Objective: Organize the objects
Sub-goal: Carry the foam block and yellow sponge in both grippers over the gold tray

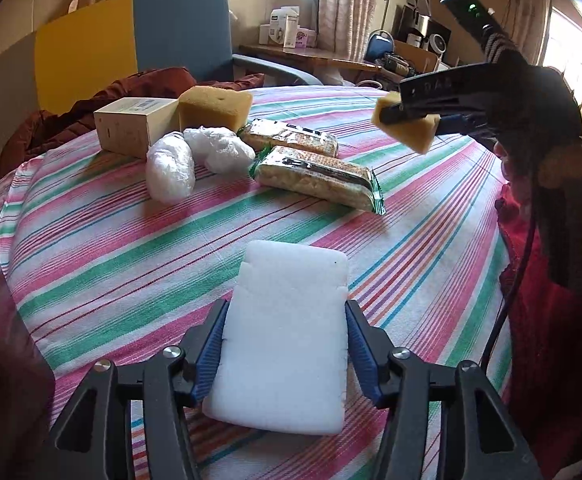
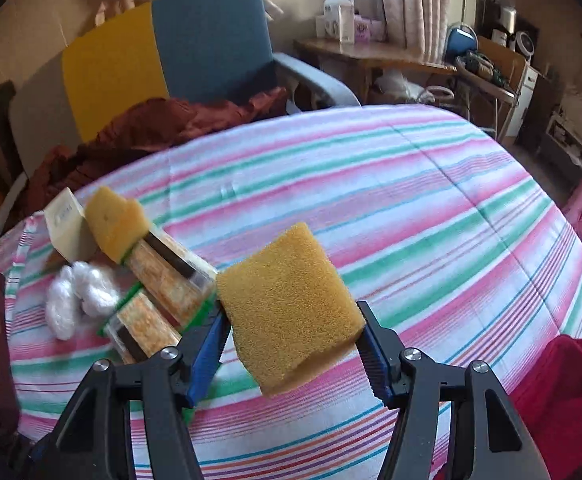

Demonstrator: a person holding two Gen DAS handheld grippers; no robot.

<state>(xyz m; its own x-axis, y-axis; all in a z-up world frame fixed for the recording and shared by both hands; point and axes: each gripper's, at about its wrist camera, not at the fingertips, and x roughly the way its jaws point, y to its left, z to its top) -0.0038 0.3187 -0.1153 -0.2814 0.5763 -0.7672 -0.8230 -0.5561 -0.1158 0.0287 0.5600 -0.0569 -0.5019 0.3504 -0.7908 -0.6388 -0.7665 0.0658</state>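
Observation:
A white foam sponge [image 1: 287,320] lies flat on the striped tablecloth [image 1: 111,248]. My left gripper [image 1: 287,344] is shut on it, its blue pads pressing both long sides. My right gripper [image 2: 291,340] is shut on a yellow sponge [image 2: 287,308] and holds it in the air above the cloth. The left wrist view shows that gripper [image 1: 407,114] and its yellow sponge [image 1: 407,124] at the upper right. A second yellow sponge [image 1: 215,106] sits at the far side beside a white box [image 1: 131,124].
Two cracker packets [image 1: 291,140] [image 1: 319,178] and two plastic-wrapped white bundles [image 1: 171,168] [image 1: 219,148] lie grouped near the box. A rust-red cloth [image 1: 139,84] and a blue chair [image 1: 183,32] are behind the table. A red sleeve [image 1: 547,320] is at the right edge.

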